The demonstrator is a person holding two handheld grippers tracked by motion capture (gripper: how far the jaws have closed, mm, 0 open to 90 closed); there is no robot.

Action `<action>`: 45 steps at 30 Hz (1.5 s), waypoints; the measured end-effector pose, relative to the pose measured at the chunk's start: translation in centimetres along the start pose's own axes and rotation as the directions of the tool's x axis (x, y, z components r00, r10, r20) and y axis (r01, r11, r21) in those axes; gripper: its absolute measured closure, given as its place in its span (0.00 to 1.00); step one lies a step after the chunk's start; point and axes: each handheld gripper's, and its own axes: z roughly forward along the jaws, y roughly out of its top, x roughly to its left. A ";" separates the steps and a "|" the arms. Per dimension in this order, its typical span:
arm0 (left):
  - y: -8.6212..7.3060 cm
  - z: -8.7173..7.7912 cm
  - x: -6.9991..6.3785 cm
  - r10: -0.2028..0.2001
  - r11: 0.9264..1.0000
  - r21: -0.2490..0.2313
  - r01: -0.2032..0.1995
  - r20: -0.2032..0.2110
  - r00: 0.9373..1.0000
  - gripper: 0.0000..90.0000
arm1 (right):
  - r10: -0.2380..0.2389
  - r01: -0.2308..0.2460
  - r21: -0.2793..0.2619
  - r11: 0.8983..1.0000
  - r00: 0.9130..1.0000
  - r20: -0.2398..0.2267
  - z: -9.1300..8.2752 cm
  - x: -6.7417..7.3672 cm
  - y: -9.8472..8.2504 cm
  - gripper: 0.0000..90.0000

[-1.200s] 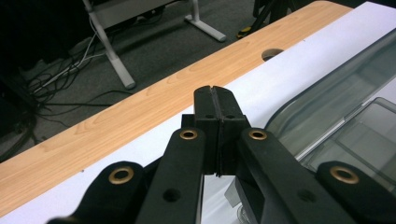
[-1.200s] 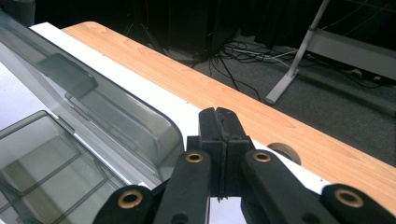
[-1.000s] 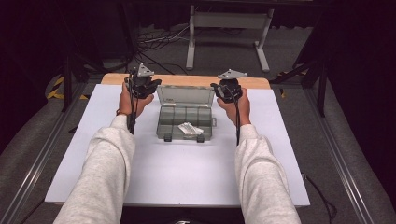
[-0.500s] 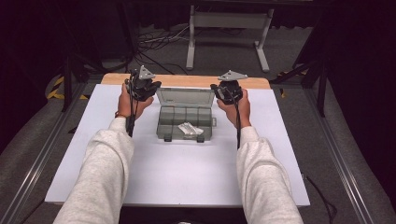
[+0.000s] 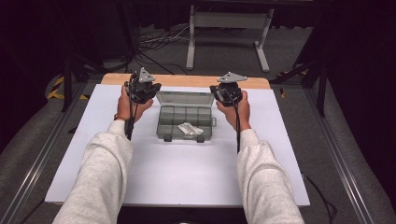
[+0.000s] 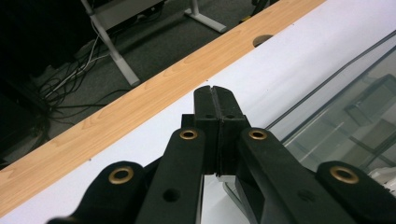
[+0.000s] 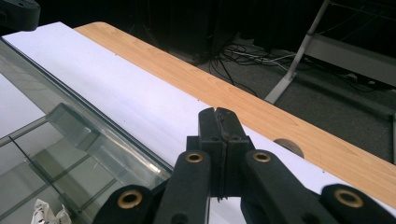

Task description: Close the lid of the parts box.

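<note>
A clear plastic compartment box (image 5: 184,120) lies open in the middle of the white table top (image 5: 187,172), its lid (image 5: 185,98) standing up at the far side. A small white crumpled item (image 5: 189,129) rests in a front compartment. My left gripper (image 5: 145,89) hovers just left of the lid, shut with nothing held; its jaws press together (image 6: 215,100) beside the lid's clear edge (image 6: 336,93). My right gripper (image 5: 225,92) sits just right of the lid, also shut and empty (image 7: 218,122), with the lid (image 7: 70,126) on its left.
A wooden strip (image 5: 187,80) runs along the table's far edge, with a round hole (image 6: 264,40) in it. Beyond it stand a grey metal frame (image 5: 229,28) and loose cables (image 5: 154,39) on the floor. Metal rails (image 5: 42,154) flank the table.
</note>
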 end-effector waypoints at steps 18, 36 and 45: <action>-0.1 -0.4 -0.9 0.031 1.000 -0.002 -0.031 0.005 1.000 1.00 | -0.013 0.014 0.016 1.000 1.000 -0.027 -0.7 0.6 -0.5 1.00; -1.3 -1.7 -2.2 0.102 0.995 -0.013 -0.102 0.046 0.994 1.00 | -0.074 0.077 0.043 0.996 0.995 -0.068 -1.3 2.0 -1.2 1.00; -2.2 -2.3 -2.8 0.115 0.993 -0.016 -0.114 0.074 0.991 1.00 | -0.096 0.102 0.058 0.993 0.990 -0.099 -1.8 2.6 -1.5 1.00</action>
